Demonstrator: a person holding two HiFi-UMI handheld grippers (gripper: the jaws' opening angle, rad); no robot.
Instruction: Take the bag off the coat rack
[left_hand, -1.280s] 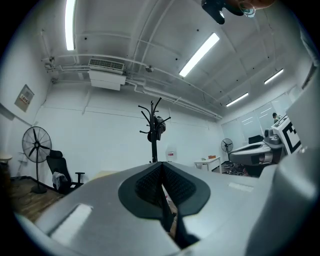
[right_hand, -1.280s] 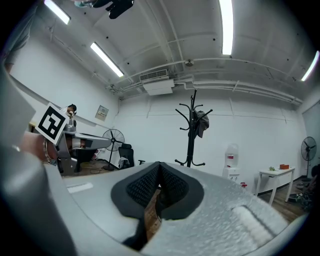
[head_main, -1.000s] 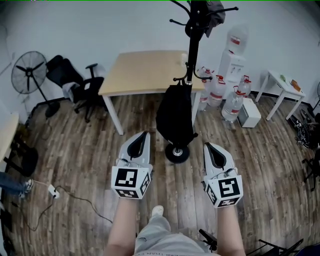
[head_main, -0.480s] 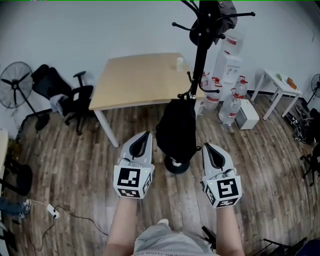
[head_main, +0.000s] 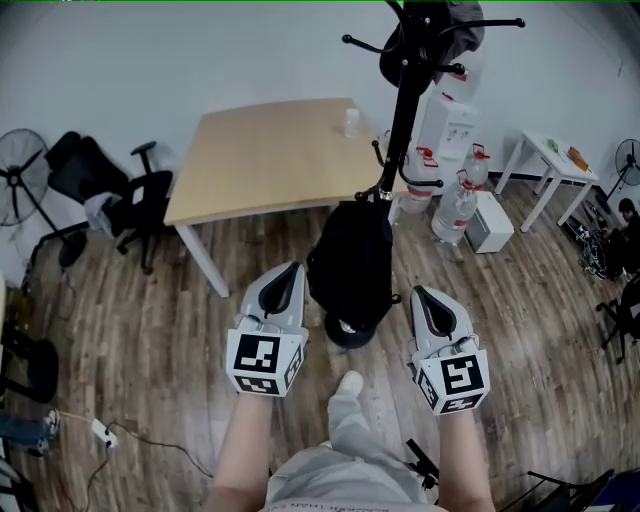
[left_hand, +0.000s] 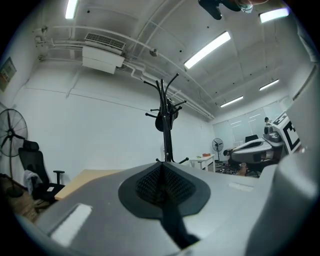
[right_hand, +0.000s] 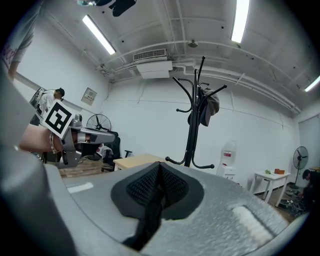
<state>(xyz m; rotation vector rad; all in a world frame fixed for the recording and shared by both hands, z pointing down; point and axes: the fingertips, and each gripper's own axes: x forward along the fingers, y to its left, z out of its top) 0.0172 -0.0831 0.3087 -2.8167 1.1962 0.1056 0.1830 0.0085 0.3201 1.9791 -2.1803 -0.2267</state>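
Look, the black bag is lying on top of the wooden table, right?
No. The black bag is not on the wooden table. It hangs from a low hook of the coat rack, next to the table. The head view shows this.

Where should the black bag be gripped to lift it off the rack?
Probably at the top of the bag, under the low hook of the rack; come from the near side, the side it hangs on.
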